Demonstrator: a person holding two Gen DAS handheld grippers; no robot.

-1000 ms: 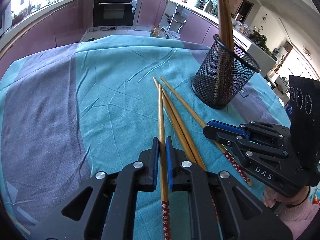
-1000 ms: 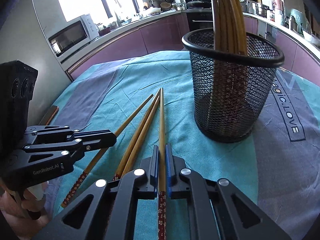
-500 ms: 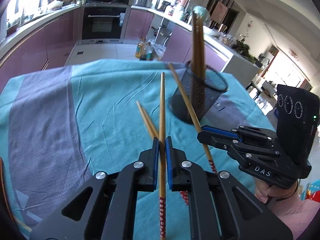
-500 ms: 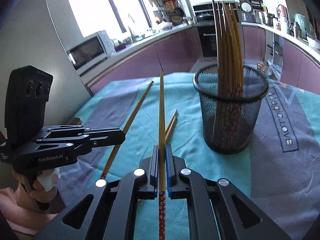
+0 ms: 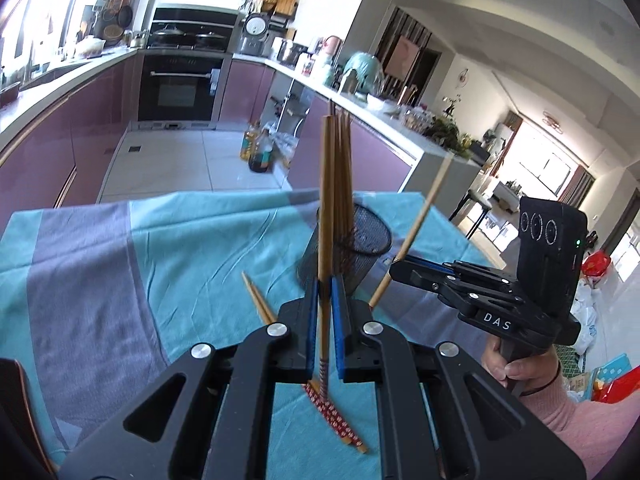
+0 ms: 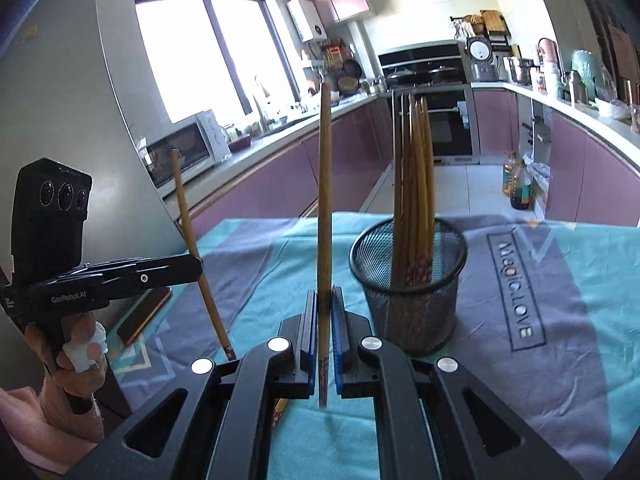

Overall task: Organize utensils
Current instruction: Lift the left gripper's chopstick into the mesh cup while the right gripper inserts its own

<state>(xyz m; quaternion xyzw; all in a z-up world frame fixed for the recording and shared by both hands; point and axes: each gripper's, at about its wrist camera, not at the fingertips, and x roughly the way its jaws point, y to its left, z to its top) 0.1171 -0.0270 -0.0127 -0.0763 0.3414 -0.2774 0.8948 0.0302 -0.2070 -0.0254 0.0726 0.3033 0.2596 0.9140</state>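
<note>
My left gripper (image 5: 325, 292) is shut on a wooden chopstick (image 5: 326, 200) that points up and forward, its red patterned end below the jaws. My right gripper (image 6: 325, 300) is shut the same way on a second chopstick (image 6: 325, 184). Each gripper also shows in the other view: the right gripper (image 5: 394, 268) with its chopstick (image 5: 420, 220), and the left gripper (image 6: 198, 266) with its chopstick (image 6: 188, 216). A black mesh cup (image 6: 412, 304) holding several upright chopsticks (image 6: 416, 184) stands ahead, to the right of the right gripper. Two loose chopsticks (image 5: 260, 308) lie on the cloth below.
A teal and grey tablecloth (image 5: 120, 280) covers the table, with printed lettering (image 6: 516, 288) at the right. A dark flat object (image 6: 144, 312) lies near the table's left edge. A hand (image 5: 516, 368) grips each handle. Kitchen counters and an oven (image 5: 180, 88) stand beyond the table.
Both grippers have risen from the cloth, each lifting its chopstick and tipping it up. The mesh cup now sits lower and further off in both views. Two chopsticks stayed on the cloth.
</note>
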